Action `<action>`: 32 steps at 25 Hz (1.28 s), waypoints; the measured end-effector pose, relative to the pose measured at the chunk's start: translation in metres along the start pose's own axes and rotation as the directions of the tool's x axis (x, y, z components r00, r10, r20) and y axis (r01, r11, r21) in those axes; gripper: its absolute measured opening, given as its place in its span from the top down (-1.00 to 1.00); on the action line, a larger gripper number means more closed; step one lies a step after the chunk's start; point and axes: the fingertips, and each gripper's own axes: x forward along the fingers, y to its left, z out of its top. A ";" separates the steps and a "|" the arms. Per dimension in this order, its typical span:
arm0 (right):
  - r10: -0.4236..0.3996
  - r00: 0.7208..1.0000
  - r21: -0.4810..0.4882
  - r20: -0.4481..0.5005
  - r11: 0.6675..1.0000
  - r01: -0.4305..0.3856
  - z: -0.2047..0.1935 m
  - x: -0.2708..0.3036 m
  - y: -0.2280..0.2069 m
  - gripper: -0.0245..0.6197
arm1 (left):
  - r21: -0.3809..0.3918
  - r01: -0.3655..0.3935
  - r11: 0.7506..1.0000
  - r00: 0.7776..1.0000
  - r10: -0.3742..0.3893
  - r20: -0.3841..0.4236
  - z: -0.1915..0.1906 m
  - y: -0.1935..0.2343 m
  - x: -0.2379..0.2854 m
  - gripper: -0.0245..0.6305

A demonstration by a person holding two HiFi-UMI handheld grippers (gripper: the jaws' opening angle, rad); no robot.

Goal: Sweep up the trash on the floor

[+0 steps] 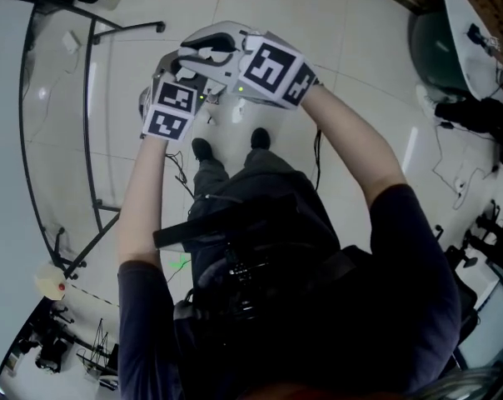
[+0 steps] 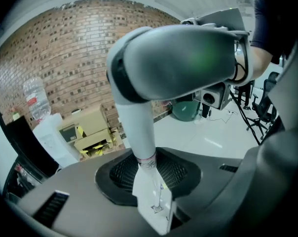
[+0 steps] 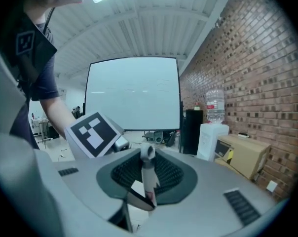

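Plastic or thin metal tube by its look, the white handle (image 2: 141, 132) ought to be light, stiff and rather slick, so one hold well down the shaft and a second near the top should steer it best; left gripper (image 2: 149, 179) has its jaws clamped across that shaft, just above a white tag; right gripper (image 3: 148, 179) has its jaws pinched on a thinner eyed handle end (image 3: 148, 154), and whether that belongs to the same handle I cannot tell; both are held up close together in front of the person, above the shoes (image 1: 203, 148) and the pale tiled floor (image 1: 360, 123), where no trash can be made out; around them, brick wall (image 3: 247, 58) runs along the far side; projection screen (image 3: 134, 93) stands well off; black metal frame (image 1: 89, 123) on the left could catch a swung handle; green bin (image 1: 439, 52) sits far right; cardboard boxes (image 2: 90, 132) lie by the wall, water bottle (image 3: 215, 105) near them; loose cables (image 1: 181, 173) trail by the feet, a likely snag
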 end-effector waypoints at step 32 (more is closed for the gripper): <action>-0.496 0.865 0.035 0.074 0.868 0.495 0.137 0.012 0.037 0.61 | 0.166 0.222 0.961 0.903 -0.267 0.336 0.029 0.032 -0.121 0.64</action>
